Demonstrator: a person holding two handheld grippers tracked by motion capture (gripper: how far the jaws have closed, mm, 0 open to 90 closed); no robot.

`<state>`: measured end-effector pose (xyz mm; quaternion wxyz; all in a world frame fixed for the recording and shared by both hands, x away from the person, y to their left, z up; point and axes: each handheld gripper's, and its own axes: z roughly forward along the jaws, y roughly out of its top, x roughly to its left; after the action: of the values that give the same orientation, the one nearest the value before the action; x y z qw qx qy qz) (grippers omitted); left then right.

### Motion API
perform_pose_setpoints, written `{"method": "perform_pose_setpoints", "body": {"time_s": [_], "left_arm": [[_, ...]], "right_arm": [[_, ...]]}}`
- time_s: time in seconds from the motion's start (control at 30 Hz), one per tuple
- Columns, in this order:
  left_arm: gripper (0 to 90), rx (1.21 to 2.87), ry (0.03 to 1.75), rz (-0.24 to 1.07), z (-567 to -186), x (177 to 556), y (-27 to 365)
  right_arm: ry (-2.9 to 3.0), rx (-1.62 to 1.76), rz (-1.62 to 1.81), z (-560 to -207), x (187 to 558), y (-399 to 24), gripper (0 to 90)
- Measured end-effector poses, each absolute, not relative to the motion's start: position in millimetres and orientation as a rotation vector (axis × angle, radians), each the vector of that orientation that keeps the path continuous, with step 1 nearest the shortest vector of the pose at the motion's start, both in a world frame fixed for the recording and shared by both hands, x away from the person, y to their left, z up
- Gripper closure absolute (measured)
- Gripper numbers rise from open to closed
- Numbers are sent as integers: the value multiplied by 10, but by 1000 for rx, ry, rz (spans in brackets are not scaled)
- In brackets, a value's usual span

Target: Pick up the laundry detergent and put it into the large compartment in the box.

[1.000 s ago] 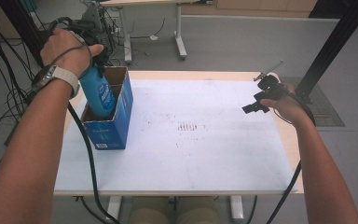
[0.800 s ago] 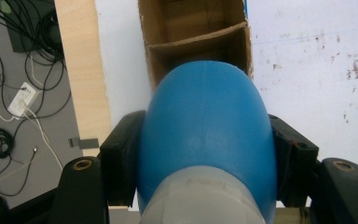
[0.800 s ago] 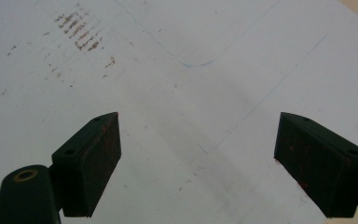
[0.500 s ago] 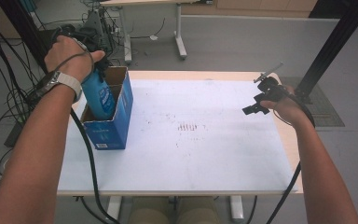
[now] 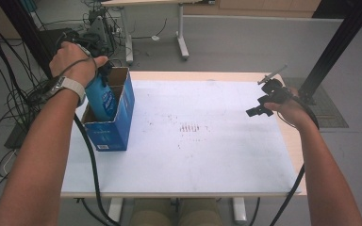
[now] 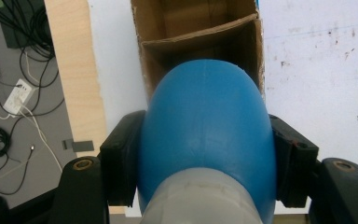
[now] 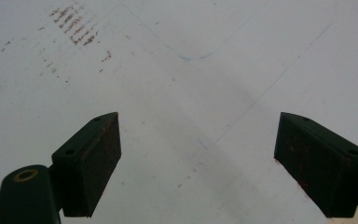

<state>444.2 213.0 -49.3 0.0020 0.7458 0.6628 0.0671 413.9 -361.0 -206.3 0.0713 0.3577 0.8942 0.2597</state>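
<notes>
1. Blue bottle: one. Held upright with its lower part inside the cardboard box, top end up under the person's left hand. In the left gripper view the bottle has a rounded blue shoulder and a grey neck band.
2. Cardboard box: one, blue-printed outside, open top, standing at the left end of the desk. The left gripper view shows an inner cardboard divider making two compartments; which one the bottle enters is hard to tell from the high view.
3. Left gripper: one. Its fingers are clamped on the bottle's sides, pads pressed to the blue plastic.
4. Right gripper: one, held above the desk's right side, well apart from the box. In the right gripper view its fingers stand wide apart with nothing between them, bare desk beneath.
5. Rust-coloured smudges: one cluster, mid-desk; seen also in the right gripper view.
6. Wristwatch: one, on the left wrist.
</notes>
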Motion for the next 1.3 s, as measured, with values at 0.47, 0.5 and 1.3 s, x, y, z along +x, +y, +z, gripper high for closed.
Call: {"method": "perform_pose_setpoints", "body": {"time_s": [0.47,0.5,1.3], "left_arm": [[377,2346,2090,185,-670,4492,2152],[377,2348,2089,181,-683,4497,2155],[377,2349,2091,177,-964,4488,2169]], "right_arm": [[2693,1085,782,-2127,4155,-3628,147],[2693,1084,784,-2133,4155,-3629,147],[2700,1099,788,-2212,4158,-3632,147]]}}
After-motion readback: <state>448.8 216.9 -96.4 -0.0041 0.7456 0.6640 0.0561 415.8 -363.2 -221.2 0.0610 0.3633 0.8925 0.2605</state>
